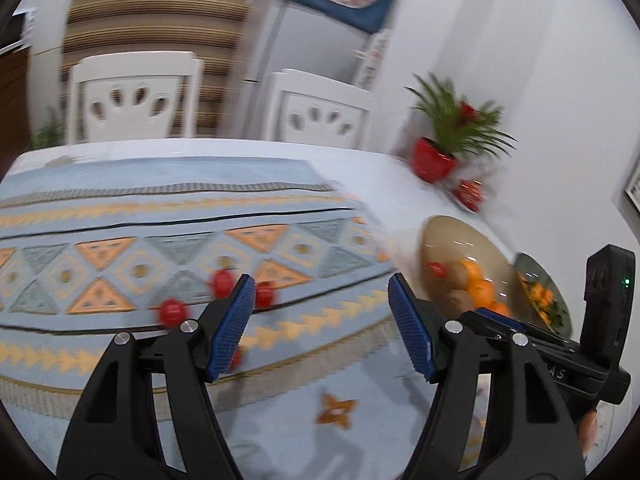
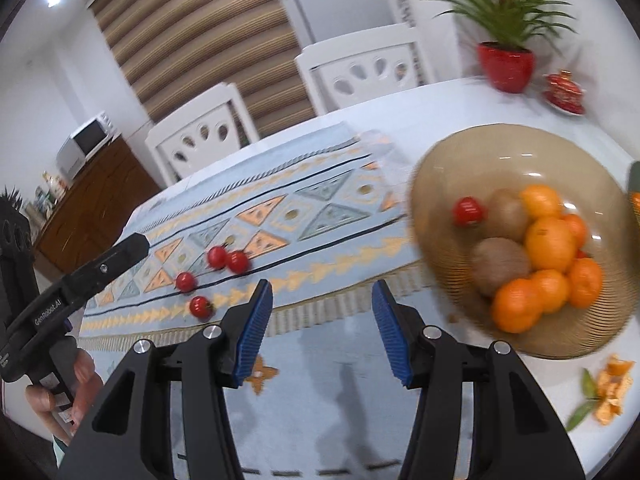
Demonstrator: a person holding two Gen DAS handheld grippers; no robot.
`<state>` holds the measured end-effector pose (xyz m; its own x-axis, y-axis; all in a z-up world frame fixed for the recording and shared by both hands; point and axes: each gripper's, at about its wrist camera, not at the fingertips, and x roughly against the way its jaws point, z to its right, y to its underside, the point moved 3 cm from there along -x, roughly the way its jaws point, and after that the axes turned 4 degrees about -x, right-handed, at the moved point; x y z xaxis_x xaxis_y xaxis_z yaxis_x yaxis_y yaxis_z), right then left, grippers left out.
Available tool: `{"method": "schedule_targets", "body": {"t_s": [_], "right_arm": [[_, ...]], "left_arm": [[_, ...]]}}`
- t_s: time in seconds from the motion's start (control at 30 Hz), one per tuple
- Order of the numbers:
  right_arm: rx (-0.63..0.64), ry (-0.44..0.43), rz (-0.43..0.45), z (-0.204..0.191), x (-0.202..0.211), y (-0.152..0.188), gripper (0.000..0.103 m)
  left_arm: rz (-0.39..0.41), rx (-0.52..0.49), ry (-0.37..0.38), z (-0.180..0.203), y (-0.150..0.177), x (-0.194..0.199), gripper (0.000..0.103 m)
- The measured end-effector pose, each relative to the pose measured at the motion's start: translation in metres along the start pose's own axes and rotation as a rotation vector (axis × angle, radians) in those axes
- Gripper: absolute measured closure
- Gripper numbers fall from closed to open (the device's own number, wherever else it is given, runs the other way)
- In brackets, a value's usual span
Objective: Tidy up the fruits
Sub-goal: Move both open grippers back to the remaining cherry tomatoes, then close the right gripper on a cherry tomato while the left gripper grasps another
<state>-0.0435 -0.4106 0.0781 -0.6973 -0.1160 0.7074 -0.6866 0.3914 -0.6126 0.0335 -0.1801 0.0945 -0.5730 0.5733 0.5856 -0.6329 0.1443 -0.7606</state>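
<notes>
Nearest the right wrist camera, the right gripper [image 2: 322, 312] hangs over the near hem of the patterned runner [image 2: 280, 216] with its jaws spread wide and nothing between them; the left gripper [image 1: 322, 312] hovers likewise wide and empty, above the same cloth. Just beyond the right gripper's left pad lie four loose cherry tomatoes [image 2: 201, 306], scattered on the runner, two of them touching and the others a little apart. To the right sits the amber glass bowl [image 2: 460, 152], which already holds oranges [image 2: 550, 242], two kiwis [image 2: 500, 266] and one tomato [image 2: 467, 211]. The step in hand is probably fetching the next loose tomato for the bowl. To do it well, take the nearest, isolated tomato first, straddle it with a pad on either side, come down low enough to catch its widest part, and close gently, since the skin likely bruises and a round fruit will roll from a glancing touch. Release low over the bare side of the bowl so it does not bounce off the oranges. Orange peel [image 2: 612, 390] lies on the table by the bowl's near edge; farther back a potted plant [image 2: 506, 66] stands beside the wall.
</notes>
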Motion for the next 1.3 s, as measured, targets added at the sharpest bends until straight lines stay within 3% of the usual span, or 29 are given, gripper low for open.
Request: {"method": "schedule_targets", "body": {"t_s": [0.1,0.3,0.43,0.63,0.77,1.07,1.3], "right_arm": [[0.020,-0.027,-0.052,-0.020,-0.026,0.005,0.051],[0.132,-0.042,-0.123,-0.067,-0.067,0.023,0.051],[0.198,-0.057,-0.159,-0.094,-0.088,0.036,0.051],[0.264,-0.078,-0.192,-0.121,-0.118,0.051,0.051],[0.282,-0.092,-0.178,-0.129,-0.131,0.057,0.051],[0.292,-0.085,-0.169,-0.135,-0.146,0.057,0.051],[0.298,-0.091,-0.153,-0.136,-0.144,0.059,0.057]], "left_arm": [[-0.001,0.009,-0.066,-0.026,0.008,0.002,0.034],[-0.074,0.097,-0.175,-0.090,0.017,-0.013,0.034],[-0.118,0.120,-0.178,-0.116,0.024,-0.028,0.035],[-0.269,0.072,-0.163,-0.117,0.035,-0.067,0.041],[-0.244,0.056,-0.148,-0.116,0.037,-0.072,0.041],[-0.214,-0.002,-0.203,-0.109,0.040,-0.078,0.042],[-0.214,-0.051,-0.256,-0.105,0.042,-0.080,0.046]]}}
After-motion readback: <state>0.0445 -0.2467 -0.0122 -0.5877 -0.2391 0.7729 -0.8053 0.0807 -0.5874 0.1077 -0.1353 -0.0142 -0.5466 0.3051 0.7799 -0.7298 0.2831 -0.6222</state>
